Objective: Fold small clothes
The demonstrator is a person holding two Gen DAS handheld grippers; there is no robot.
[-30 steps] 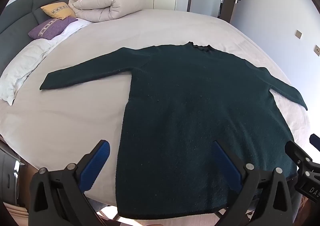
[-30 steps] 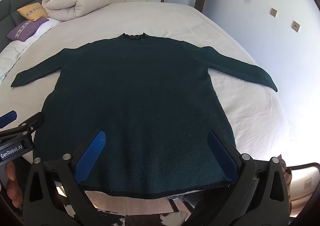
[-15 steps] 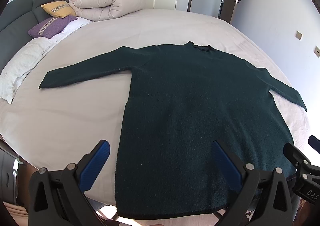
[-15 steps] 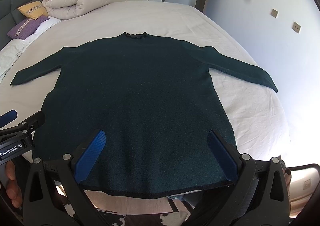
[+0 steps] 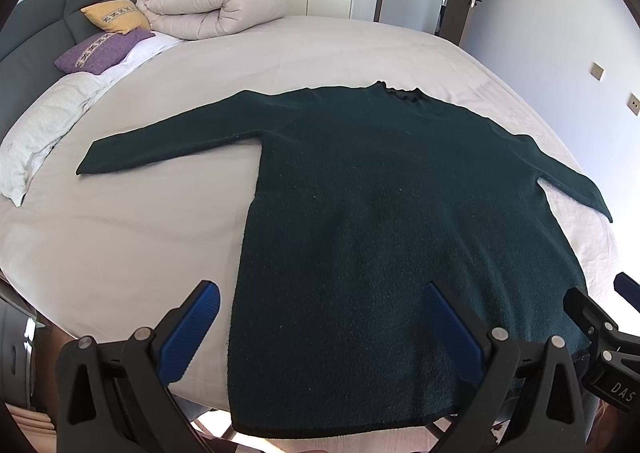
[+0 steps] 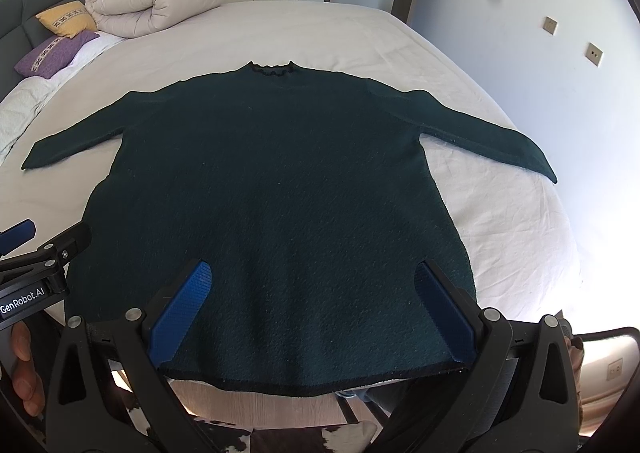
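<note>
Now, left gripper (image 5: 316,327) low in frame, jaws wide, empty, straddling hem's left side. Dark green sweater (image 6: 276,189) flat on bed (image 6: 504,237), centre frame, long axis hem-to-collar running upward. Right gripper (image 6: 316,305) wide, empty, nearer right hem corner.

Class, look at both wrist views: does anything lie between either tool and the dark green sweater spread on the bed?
Nothing visible does. The dark green sweater lies flat on the bed with nothing on top of it. The left tool and right tool are both open above its hem, with only air between them and the fabric.
</note>
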